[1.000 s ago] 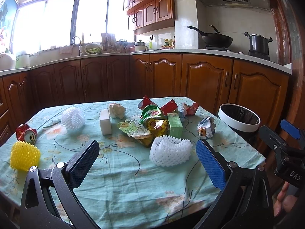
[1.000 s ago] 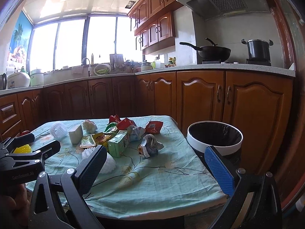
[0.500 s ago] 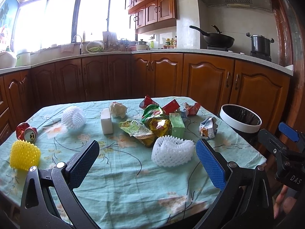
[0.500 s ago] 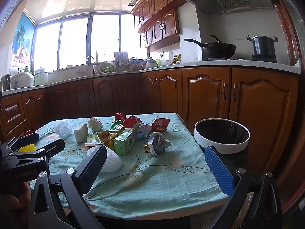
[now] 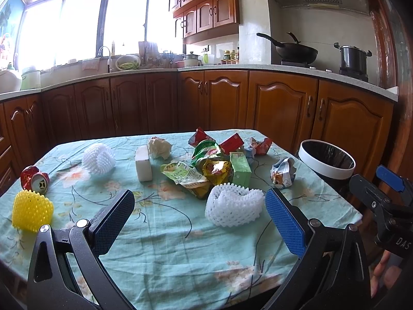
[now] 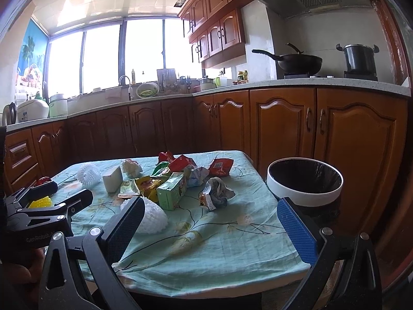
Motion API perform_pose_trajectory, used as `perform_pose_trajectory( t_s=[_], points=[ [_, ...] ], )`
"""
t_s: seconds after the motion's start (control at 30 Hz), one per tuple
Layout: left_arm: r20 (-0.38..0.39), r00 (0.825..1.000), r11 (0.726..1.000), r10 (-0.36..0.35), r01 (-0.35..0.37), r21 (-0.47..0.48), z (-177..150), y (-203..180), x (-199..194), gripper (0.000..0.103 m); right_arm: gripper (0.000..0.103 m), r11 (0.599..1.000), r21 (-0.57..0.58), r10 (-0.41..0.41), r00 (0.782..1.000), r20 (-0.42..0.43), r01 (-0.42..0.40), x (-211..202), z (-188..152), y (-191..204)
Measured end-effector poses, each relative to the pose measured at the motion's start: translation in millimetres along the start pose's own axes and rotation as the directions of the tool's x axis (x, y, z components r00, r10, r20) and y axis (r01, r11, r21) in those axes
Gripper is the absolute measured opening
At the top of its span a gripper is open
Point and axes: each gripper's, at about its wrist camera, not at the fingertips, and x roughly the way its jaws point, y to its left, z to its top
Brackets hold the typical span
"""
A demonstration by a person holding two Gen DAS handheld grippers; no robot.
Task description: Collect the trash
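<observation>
Trash lies on a table with a green floral cloth [image 5: 167, 232]: a white foam net [image 5: 233, 206], a green carton [image 5: 240, 169], a heap of snack wrappers [image 5: 206, 165], a crumpled wrapper [image 5: 282, 173], a white block [image 5: 143, 163], another white net [image 5: 98, 158], a yellow net [image 5: 32, 210] and a crushed red can [image 5: 34, 180]. A white-rimmed bin with a black liner [image 6: 306, 180] stands off the table's right edge. My left gripper [image 5: 198, 222] is open over the near table edge, empty. My right gripper [image 6: 210, 230] is open and empty, nearer the bin.
Wooden cabinets [image 5: 281, 108] and a counter run behind the table, with a sink [image 5: 103, 51], a wok [image 5: 294, 50] and a pot [image 5: 353, 58] on the stove. A hand [image 5: 387, 276] shows at the lower right of the left wrist view.
Both views have shifted slightly, the cameras tilting up and drawing a little closer to the table. No trash has moved; both grippers stay open.
</observation>
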Motion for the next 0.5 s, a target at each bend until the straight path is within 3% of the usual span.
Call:
perform_pose_trajectory(
  t_s=[0.3,0.5],
  points=[
    [-0.024,1.000,1.000,-0.006,0.006,-0.004,-0.2,0.0,6.8,0.103,0.103,0.999,0.031,0.038,0.998,-0.047,-0.036,13.7,-1.4,-5.7],
    [-0.094,0.995,0.999,-0.033,0.030,-0.034,-1.1,5.1,23.5,0.103,0.103,0.996,0.060,0.065,0.993,-0.098,-0.059,31.5,-1.0,-12.0]
  ],
)
